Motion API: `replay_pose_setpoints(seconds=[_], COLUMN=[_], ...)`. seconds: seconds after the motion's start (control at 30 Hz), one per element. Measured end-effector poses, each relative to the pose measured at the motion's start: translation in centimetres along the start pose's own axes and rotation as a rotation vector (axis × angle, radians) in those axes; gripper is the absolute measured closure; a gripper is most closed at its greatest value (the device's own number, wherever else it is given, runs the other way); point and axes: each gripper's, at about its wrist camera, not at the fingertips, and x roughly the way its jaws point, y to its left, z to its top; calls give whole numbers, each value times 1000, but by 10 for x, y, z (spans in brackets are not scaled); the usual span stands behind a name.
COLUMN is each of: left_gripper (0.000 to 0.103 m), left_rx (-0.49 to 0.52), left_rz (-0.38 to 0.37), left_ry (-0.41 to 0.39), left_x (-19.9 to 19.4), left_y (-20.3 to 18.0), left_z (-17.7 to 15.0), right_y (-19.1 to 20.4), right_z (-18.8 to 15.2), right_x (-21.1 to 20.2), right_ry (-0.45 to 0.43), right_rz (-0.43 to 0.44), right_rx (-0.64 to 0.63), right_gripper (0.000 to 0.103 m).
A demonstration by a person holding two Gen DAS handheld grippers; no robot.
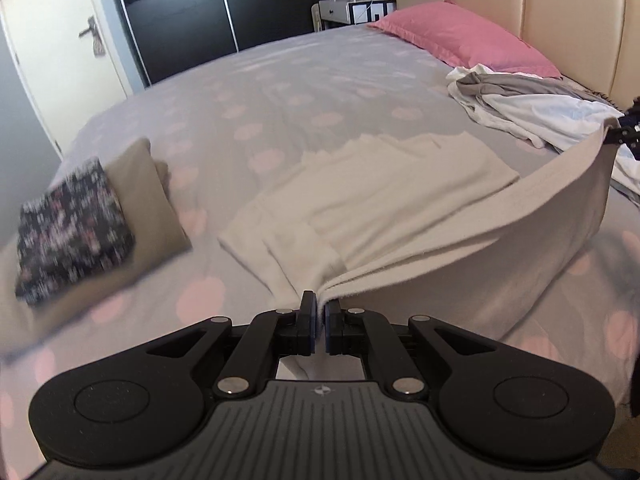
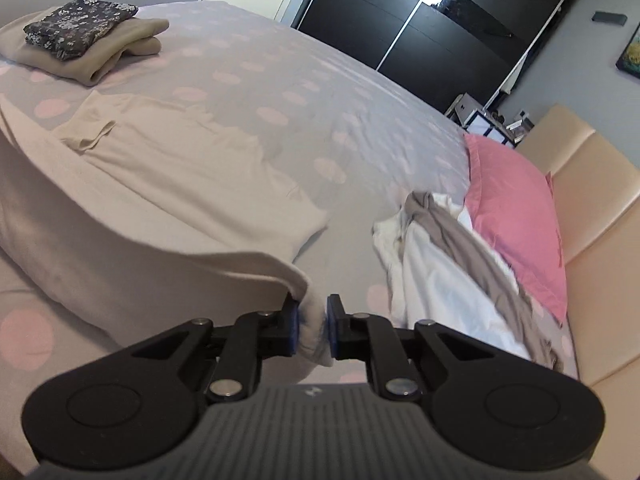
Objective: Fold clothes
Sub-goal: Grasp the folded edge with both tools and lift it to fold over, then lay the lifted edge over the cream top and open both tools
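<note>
A: Item: cream garment (image 1: 380,200), mid-bed (image 1: 280,100), near edge lifted. Holders?

B: My left claw (image 1: 321,312) clenched on one corner; my right claw (image 2: 312,328) pinching the other.

A: Risk?

B: Thin bite. Uneven pull likely slips a corner; the fold lands crooked.

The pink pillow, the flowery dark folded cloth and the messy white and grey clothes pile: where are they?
Pink pillow (image 1: 464,36), left wrist view, its middle.
Flowery dark folded cloth (image 2: 80,24), right wrist view, its top.
White and grey clothes pile (image 2: 436,264), right wrist view, white part.
</note>
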Motion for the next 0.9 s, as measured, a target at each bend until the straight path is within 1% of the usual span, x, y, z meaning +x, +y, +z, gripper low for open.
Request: replay_pose_setpoints(seconds=[0.1, 0.2, 0.3, 0.47, 0.53, 0.67, 0.77, 0.9], left_gripper=[101, 101, 101, 101, 101, 101, 101, 101], left_rx=[10, 23, 26, 30, 20, 48, 72, 68], left_rz=[19, 48, 67, 99, 105, 108, 125, 126], left_ry=[-21, -31, -18, 3, 10, 36, 43, 66], left_x=[7, 22, 45, 94, 115, 160, 192, 228], left_y=[7, 14, 24, 43, 50, 60, 64, 71], left_z=[27, 51, 70, 93, 100, 109, 110, 107], right_y=[-10, -23, -38, -52, -55, -56, -52, -49], right_z=[19, 39, 62, 94, 103, 115, 118, 120], right_x=[17, 38, 63, 118, 141, 190, 227, 268], right_ry=[-10, -13, -23, -15, -13, 5, 29, 51], right_rz=[-15, -11, -11, 6, 6, 14, 14, 15], right_rx=[-5, 34, 66, 92, 91, 96, 93, 116], right_gripper=[87, 87, 87, 87, 87, 87, 87, 87])
